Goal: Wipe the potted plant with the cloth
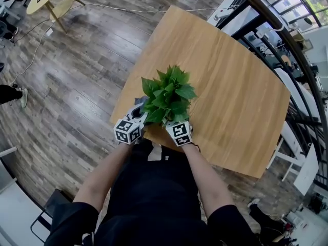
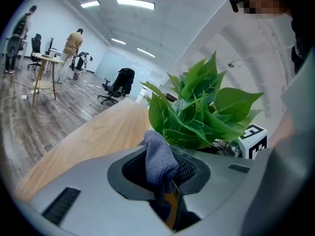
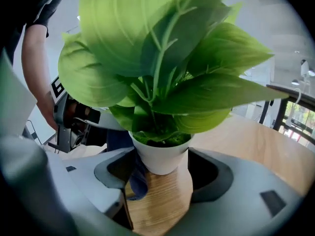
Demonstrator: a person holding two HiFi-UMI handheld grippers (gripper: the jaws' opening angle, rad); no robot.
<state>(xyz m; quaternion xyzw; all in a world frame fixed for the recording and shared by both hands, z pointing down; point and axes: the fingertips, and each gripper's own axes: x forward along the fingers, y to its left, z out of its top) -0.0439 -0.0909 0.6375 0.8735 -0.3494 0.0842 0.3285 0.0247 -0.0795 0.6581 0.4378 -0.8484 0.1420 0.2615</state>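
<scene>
Your left gripper (image 2: pixel 165 175) is squeezed shut on the cloth (image 2: pixel 156 154). The grey-blue cloth sticks up out of the jaws in a soft lump, so you have a bit to rub with. It points at the leaves (image 2: pixel 202 112), which are just beside it. I think that is why you hold it so near: the cloth is ready to touch a leaf.

Your right gripper (image 3: pixel 162 175) is open wide. Its jaws stand on both sides of the white pot (image 3: pixel 160 156), low down by the table. One jaw has a clear gap to the pot. On the other side a dark blue fold (image 3: pixel 137 178), maybe part of the cloth, sits between the jaw and the pot, so I cannot tell if that jaw touches. The jaws are not squeezing the pot. I think they are there like a little fence, so the pot cannot slide or tip when you rub.

The potted plant (image 1: pixel 168 95) stands upright on the wooden table (image 1: pixel 230 86), near the edge closest to you. You have one gripper on each side of it, close in. That puts the plant in easy reach.

The leaves look thin and bendy. A hard push could fold one over or knock the small pot. A soft wipe along a leaf looks like the best next thing. The wiping looks only just begun, or not begun yet.
</scene>
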